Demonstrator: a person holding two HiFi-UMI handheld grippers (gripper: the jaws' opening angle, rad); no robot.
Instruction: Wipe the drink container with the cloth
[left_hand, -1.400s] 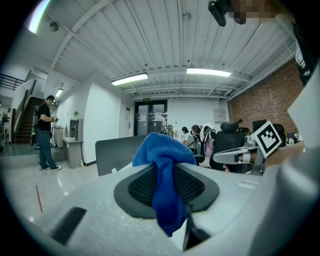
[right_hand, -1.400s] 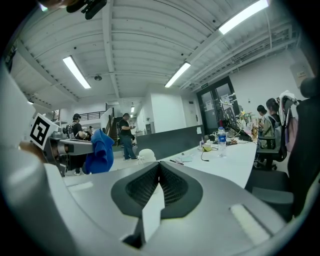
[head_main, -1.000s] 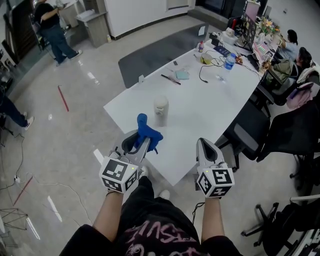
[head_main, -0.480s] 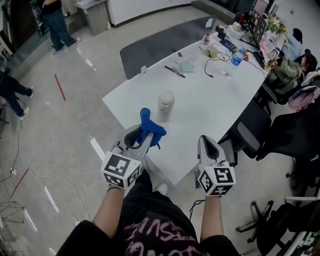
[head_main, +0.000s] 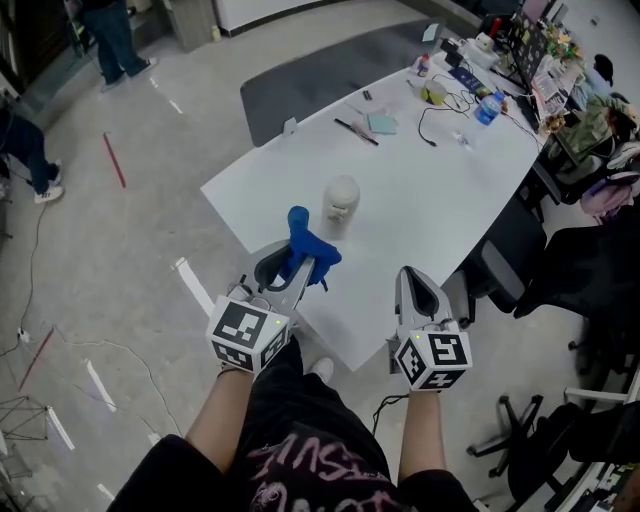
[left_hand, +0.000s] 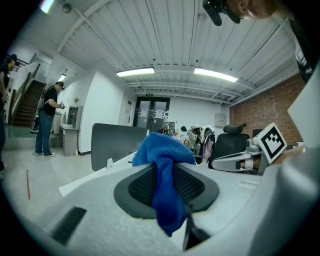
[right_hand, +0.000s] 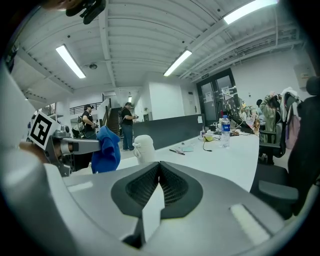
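- The left gripper (head_main: 298, 272) sits at the lower centre-left of the head view. Its jaws are clamped on a blue cloth (head_main: 311, 250).
- In the left gripper view the cloth (left_hand: 164, 170) bunches above the dark pads and hangs down between them.
- The right gripper (head_main: 412, 282) is at the lower centre-right. Its own view shows the two pads pressed together with nothing between them.
- The drink container (head_main: 341, 199) is a whitish cup with a lid. It stands upright on the white table (head_main: 440, 215), near the table's near corner. In the head view it is just above the cloth and apart from both grippers.
- In the right gripper view the drink container (right_hand: 143, 148) is left of centre, just right of the cloth.
- A water bottle (head_main: 487, 107) stands at the table's far end, upper right, among cables and small items.
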